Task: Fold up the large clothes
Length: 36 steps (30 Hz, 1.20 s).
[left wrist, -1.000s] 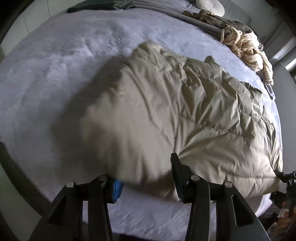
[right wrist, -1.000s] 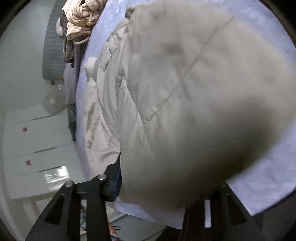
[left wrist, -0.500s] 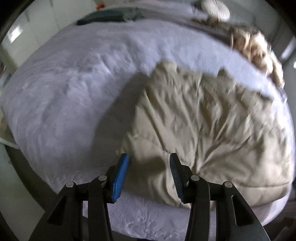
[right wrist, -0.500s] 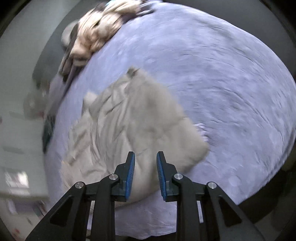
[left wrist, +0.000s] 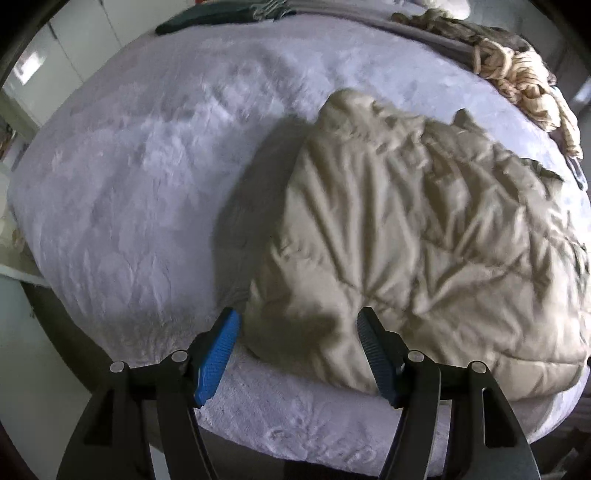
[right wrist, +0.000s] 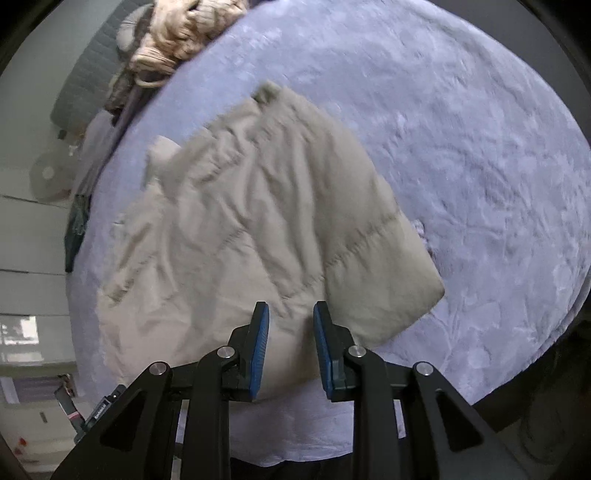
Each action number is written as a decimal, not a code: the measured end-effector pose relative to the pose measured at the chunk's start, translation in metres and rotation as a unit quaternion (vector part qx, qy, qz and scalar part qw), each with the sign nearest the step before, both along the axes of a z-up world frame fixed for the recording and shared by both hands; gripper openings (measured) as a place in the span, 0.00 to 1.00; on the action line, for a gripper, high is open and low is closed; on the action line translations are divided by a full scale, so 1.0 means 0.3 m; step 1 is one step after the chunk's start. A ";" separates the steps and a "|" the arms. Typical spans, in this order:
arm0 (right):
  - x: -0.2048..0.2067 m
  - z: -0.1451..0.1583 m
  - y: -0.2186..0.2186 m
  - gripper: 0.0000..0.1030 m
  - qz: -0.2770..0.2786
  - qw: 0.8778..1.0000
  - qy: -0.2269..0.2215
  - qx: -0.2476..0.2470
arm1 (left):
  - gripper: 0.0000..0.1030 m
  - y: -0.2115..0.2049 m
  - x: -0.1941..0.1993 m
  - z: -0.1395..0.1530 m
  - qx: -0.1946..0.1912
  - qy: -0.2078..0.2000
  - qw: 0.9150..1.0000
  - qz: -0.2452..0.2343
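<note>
Left gripper [left wrist: 297,345] opening, nothing gripped; right gripper [right wrist: 291,341] opening, empty. Beige quilted jacket [left wrist: 424,240] lying folded, frame centre-right, on lilac bed cover [left wrist: 147,166]. Fold released, seemingly; next, regrasping an edge.

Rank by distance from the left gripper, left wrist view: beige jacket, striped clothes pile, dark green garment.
1. Beige jacket, just ahead of the left gripper, whose jaws are opening.
2. Striped clothes pile, far right.
3. Dark green garment, bed's far edge, left; close to the pile's distance.
</note>
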State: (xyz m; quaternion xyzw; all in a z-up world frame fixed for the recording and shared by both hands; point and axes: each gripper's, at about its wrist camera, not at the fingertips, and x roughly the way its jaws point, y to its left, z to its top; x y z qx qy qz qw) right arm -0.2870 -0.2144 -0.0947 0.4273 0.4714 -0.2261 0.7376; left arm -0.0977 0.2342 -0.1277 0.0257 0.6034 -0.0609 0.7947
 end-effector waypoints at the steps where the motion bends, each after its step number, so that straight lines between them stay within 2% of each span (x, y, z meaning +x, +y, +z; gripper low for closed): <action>1: -0.018 0.013 0.005 0.35 0.005 1.000 -0.005 -0.004 | 0.66 -0.011 -0.007 0.018 -0.002 -0.005 1.000 -0.004; 3: -0.005 0.060 0.012 0.43 0.021 0.999 -0.018 -0.017 | 0.66 -0.030 -0.012 0.047 -0.005 -0.013 1.000 -0.012; 7: 0.034 0.127 0.047 0.47 0.052 0.998 -0.028 -0.036 | 0.66 -0.076 -0.016 0.090 -0.016 -0.021 0.999 -0.020; 9: 0.049 0.145 0.061 0.54 0.064 0.997 -0.033 -0.038 | 0.66 -0.103 -0.031 0.113 -0.017 -0.023 0.999 -0.025; 13: 0.054 0.166 0.096 0.58 0.083 0.995 -0.038 -0.040 | 0.67 -0.139 -0.062 0.144 -0.015 -0.029 0.999 -0.037; 14: 0.053 0.167 0.104 0.58 0.085 0.995 -0.039 -0.040 | 0.72 -0.147 -0.074 0.150 -0.013 -0.030 0.999 -0.040; 15: 0.046 0.167 0.107 0.58 0.088 0.995 -0.040 -0.038 | 0.92 -0.155 -0.086 0.155 -0.009 -0.030 0.999 -0.043; 16: 0.040 0.165 0.111 0.58 0.090 0.994 -0.040 -0.038 | 1.00 -0.158 -0.097 0.162 -0.007 -0.033 0.998 -0.043; 22: 0.011 0.136 0.134 0.59 0.100 0.994 -0.031 -0.025 | 1.00 -0.180 -0.136 0.181 0.015 -0.039 0.997 -0.060; 27: 0.036 0.132 0.169 0.59 0.106 0.994 -0.021 -0.027 | 1.00 -0.191 -0.106 0.183 0.018 -0.038 0.996 -0.076; 28: 0.049 0.136 0.177 0.61 0.108 0.994 -0.021 -0.030 | 1.00 -0.190 -0.092 0.184 0.015 -0.038 0.996 -0.080; 30: 0.082 0.140 0.194 0.73 0.110 0.993 -0.024 -0.036 | 1.00 -0.185 -0.061 0.183 0.009 -0.035 0.995 -0.089; 36: 0.237 0.114 0.295 0.73 0.117 0.992 -0.024 -0.027 | 1.00 -0.153 0.054 0.155 0.023 -0.032 0.993 -0.113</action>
